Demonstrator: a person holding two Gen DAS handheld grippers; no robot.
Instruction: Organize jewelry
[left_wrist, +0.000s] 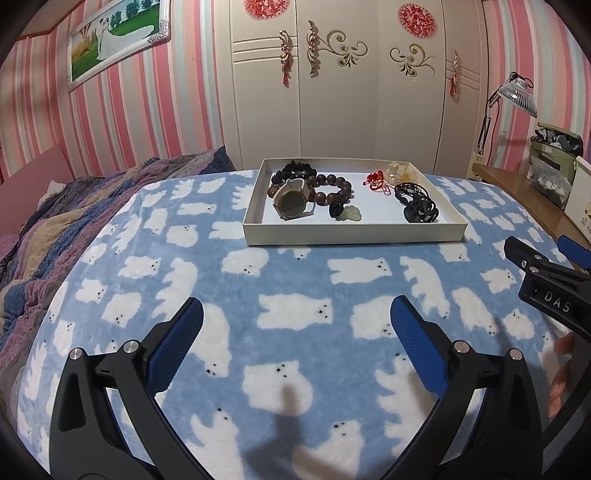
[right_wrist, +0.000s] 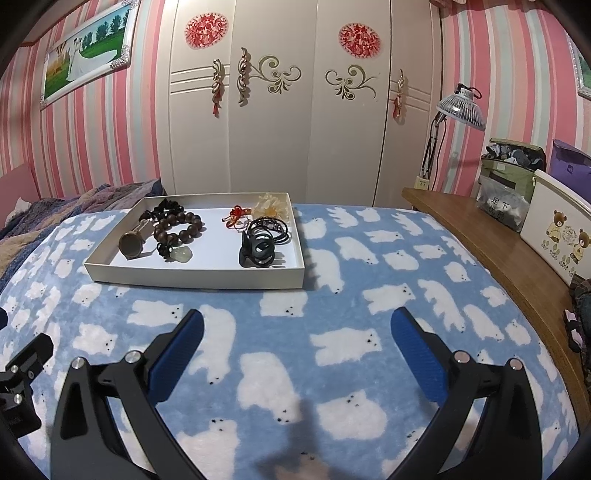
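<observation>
Tray (left_wrist: 354, 233), shallow, white card: lies flat on the bear-print blanket (left_wrist: 295, 280), long axis running 9 to 3 o'clock in the left wrist view, skewed toward 10 to 4 in the right.
Contents, 9 o'clock half: watch (left_wrist: 290, 204), face up and tilted; dark bead bracelet (left_wrist: 332, 186) touching it; pale pendant (left_wrist: 349, 214) at its near edge.
3 o'clock half: red knotted cord (left_wrist: 375, 181), black hair ties (left_wrist: 417, 203), and a pale yellowish piece (right_wrist: 271, 206), possibly a flower clip.
Left gripper (left_wrist: 295, 343): spread wide, holding nothing, low over blanket, aimed 12 o'clock at tray.
Right gripper (right_wrist: 297, 347): same wide spread, also holding nothing, tray at its 11 o'clock.
</observation>
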